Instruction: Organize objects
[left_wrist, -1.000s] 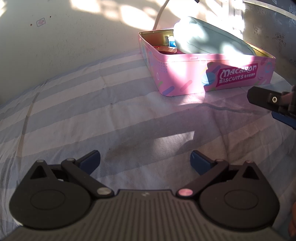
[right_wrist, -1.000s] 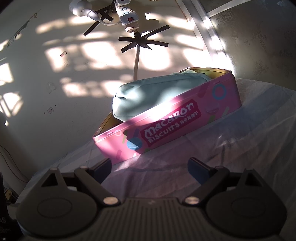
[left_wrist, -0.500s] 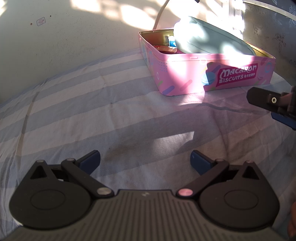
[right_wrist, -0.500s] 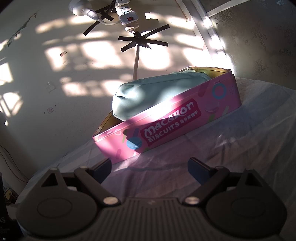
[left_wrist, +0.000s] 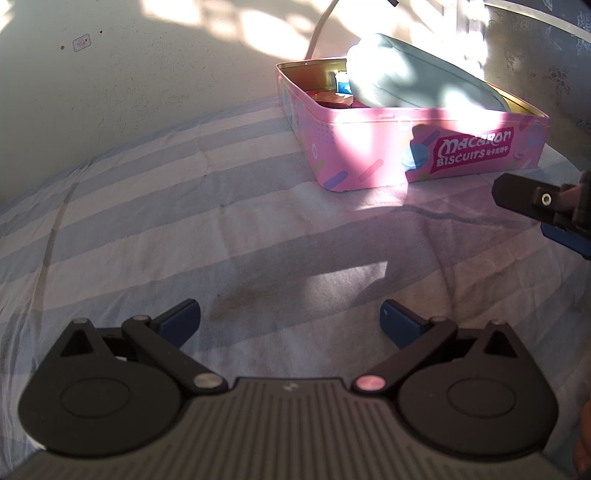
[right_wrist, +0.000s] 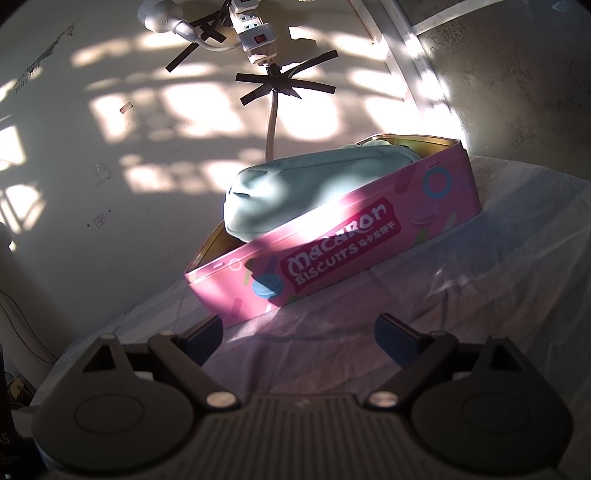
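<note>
Both jaws: we see the left gripper and right gripper spread wide, nothing between the pads, each hanging over the striped sheet.
Tin: the pink biscuit tin sits open on the sheet ahead of us, near the wall.
Contents: a pale green pouch lies in it, bulging above the rim; small items sit beside it.
Progress: we judge packing nearly done, no loose items in view.

Striped bedsheet, taped white power strip on sunlit wall
</note>
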